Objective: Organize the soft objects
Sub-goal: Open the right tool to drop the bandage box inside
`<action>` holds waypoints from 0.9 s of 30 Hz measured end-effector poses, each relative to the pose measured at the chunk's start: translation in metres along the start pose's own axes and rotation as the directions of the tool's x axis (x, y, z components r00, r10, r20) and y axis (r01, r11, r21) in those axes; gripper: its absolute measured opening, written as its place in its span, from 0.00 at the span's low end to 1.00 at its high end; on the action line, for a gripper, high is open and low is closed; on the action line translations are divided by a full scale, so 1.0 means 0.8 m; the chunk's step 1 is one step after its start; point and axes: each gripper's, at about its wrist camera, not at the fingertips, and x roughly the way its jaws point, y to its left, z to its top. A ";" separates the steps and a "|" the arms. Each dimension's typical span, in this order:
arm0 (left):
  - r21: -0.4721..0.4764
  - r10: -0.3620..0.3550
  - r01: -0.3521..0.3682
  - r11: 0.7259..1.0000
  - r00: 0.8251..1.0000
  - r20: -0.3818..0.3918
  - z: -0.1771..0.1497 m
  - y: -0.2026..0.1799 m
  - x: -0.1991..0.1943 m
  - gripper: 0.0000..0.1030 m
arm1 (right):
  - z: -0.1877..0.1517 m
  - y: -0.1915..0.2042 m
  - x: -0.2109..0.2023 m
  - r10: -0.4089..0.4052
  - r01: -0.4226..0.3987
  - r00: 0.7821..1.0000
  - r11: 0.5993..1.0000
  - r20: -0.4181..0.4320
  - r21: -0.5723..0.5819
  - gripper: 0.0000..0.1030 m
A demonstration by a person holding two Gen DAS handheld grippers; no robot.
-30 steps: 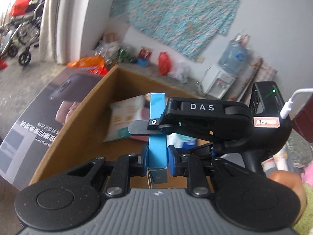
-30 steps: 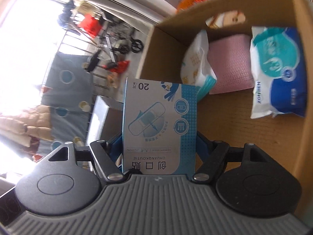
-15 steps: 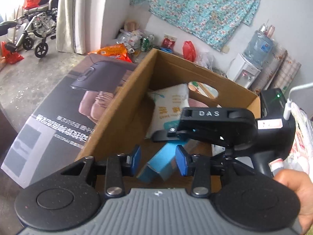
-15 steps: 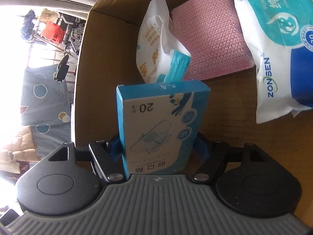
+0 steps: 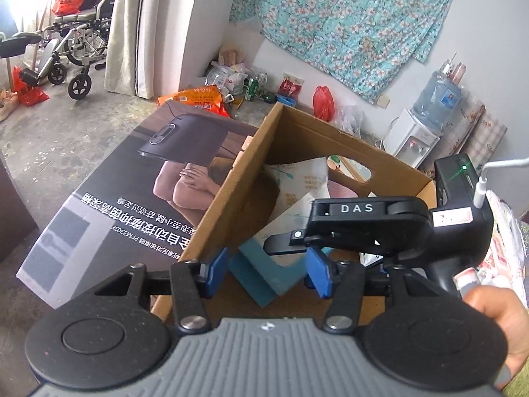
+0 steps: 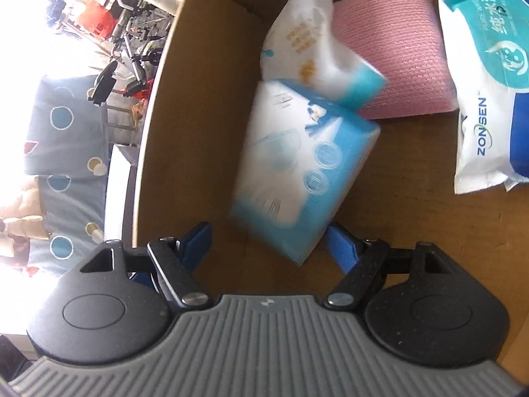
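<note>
With both tongs spread, the blue box (image 6: 297, 178) lies loose in the carton (image 6: 165, 106) at 12 o'clock: placement apparently done, next item due.

Daylight floods both fisheye views, blowing out the window (image 6: 49, 26) at the right wrist view's upper left, while the blue box (image 6: 297, 172) smears with motion blur and straight edges bow toward the dark rounded corners.
</note>
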 end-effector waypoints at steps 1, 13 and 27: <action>-0.002 0.000 0.000 1.000 1.000 0.005 -0.001 0.002 -0.003 0.53 | -0.001 0.002 -0.001 -0.002 0.002 1.000 1.000 0.006 -0.008 0.74; -0.020 -0.019 0.020 1.000 0.997 0.075 -0.020 0.010 -0.044 0.67 | 0.004 0.031 -0.056 -0.107 0.145 0.952 0.983 0.287 -0.113 0.69; 0.004 -0.018 0.018 1.000 0.988 0.154 -0.053 0.009 -0.071 0.73 | 0.034 0.031 -0.006 -0.122 0.189 0.952 0.956 0.279 -0.226 0.55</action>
